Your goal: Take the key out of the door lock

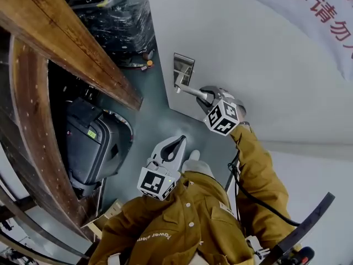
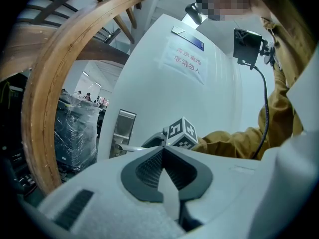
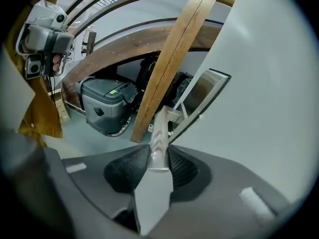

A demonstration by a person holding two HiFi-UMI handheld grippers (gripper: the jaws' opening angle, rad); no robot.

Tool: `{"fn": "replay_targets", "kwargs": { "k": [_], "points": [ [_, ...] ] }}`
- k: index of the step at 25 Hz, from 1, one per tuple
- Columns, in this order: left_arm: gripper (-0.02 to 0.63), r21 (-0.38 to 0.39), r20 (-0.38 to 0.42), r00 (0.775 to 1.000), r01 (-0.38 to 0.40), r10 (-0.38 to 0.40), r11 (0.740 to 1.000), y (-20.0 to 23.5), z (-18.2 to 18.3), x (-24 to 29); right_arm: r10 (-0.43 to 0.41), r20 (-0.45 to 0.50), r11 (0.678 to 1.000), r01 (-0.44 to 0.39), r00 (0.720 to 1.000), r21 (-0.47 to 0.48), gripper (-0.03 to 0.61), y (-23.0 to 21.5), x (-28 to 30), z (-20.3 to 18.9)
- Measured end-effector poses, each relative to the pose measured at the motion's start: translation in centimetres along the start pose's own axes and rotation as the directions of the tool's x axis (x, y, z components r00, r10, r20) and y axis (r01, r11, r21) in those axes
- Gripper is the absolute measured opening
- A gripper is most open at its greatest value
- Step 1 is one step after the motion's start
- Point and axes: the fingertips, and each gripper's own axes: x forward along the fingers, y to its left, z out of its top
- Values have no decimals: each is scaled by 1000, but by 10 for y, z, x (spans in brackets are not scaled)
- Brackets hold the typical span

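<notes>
A white door [image 1: 259,65] carries a metal lock plate [image 1: 183,69] with a lever handle [image 1: 190,91]. My right gripper [image 1: 208,98] is at the free end of that lever. In the right gripper view the lever [image 3: 160,133] lies between the ribbed pads [image 3: 180,167], which press on both its sides, and the lock plate [image 3: 202,96] stands behind it. No key shows in any view. My left gripper [image 1: 179,142] is held close to the chest, shut and empty, pointing towards the door. In its own view the left gripper [image 2: 163,158] looks at the lock plate [image 2: 123,128].
Curved wooden beams [image 1: 66,43] run along the left. Under them stands a dark grey case [image 1: 94,142], with a plastic-wrapped black load [image 1: 118,21] further back. A sign with red lettering [image 1: 325,10] hangs on the door. A black cable [image 1: 248,192] trails from the right sleeve.
</notes>
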Motion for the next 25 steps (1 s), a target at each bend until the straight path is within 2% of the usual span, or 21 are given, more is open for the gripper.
{"fn": "replay_targets", "kwargs": {
  "k": [3, 5, 6, 7, 8, 9, 10, 12, 14, 15, 17, 19, 20, 22, 24, 25],
  "points": [
    [-2, -41, -28, 999, 24, -25, 999, 9, -12, 15, 7, -2, 1000, -7, 1000, -3, 123, 0, 1, 0],
    [-2, -140, -17, 999, 24, -27, 990, 33, -22, 30, 9, -8, 1000, -9, 1000, -3, 123, 0, 1, -1],
    [-2, -232, 3, 1000, 19, -19, 973, 50, -29, 38, 9, -10, 1000, -9, 1000, -1, 123, 0, 1, -1],
    [10, -352, 29, 1000, 17, -7, 936, 70, -37, 49, 7, -12, 1000, -7, 1000, 2, 123, 0, 1, -1],
    [114, -480, 54, 999, 19, 7, 877, 91, -45, 60, 5, -14, 1000, -5, 1000, 6, 123, 0, 1, -1],
    [142, -587, 73, 997, 25, 23, 809, 110, -54, 71, 3, -15, 1000, -3, 1000, 10, 123, 0, 1, 0],
    [168, -662, 87, 995, 27, 40, 749, 126, -63, 82, 1, -17, 1000, -1, 1000, 12, 123, 0, 1, 0],
    [208, -749, 104, 992, 27, 77, 662, 152, -78, 101, -2, -21, 1000, 2, 1000, 9, 123, -1, 1, 1],
    [210, -805, 132, 985, 42, 110, 592, 169, -87, 115, -3, -27, 1000, 3, 1000, -1, 123, -1, 2, 1],
    [210, -820, 145, 982, 50, 122, 570, 174, -89, 121, -3, -29, 1000, 3, 1000, -3, 123, 0, 2, 0],
    [207, -834, 175, 976, 76, 131, 547, 182, -90, 133, -1, -28, 1000, 1, 1000, 6, 123, 1, 2, -2],
    [204, -870, 230, 964, 142, 133, 471, 184, -88, 147, -2, -25, 1000, 3, 1000, 13, 123, -1, 2, -2],
    [198, -883, 243, 960, 158, 142, 443, 186, -88, 152, -3, -26, 1000, 4, 1000, 11, 123, -1, 2, -2],
    [177, -887, 268, 951, 182, 153, 424, 190, -86, 159, -4, -32, 1000, 4, 999, 6, 123, -1, 2, -1],
    [127, -890, 260, 951, 170, 165, 424, 193, -87, 163, -3, -37, 1000, 3, 999, 3, 123, -1, 2, -2],
    [82, -892, 241, 954, 146, 176, 428, 196, -89, 163, -3, -39, 1000, 3, 999, 2, 123, -1, 2, -2]
  ]
}}
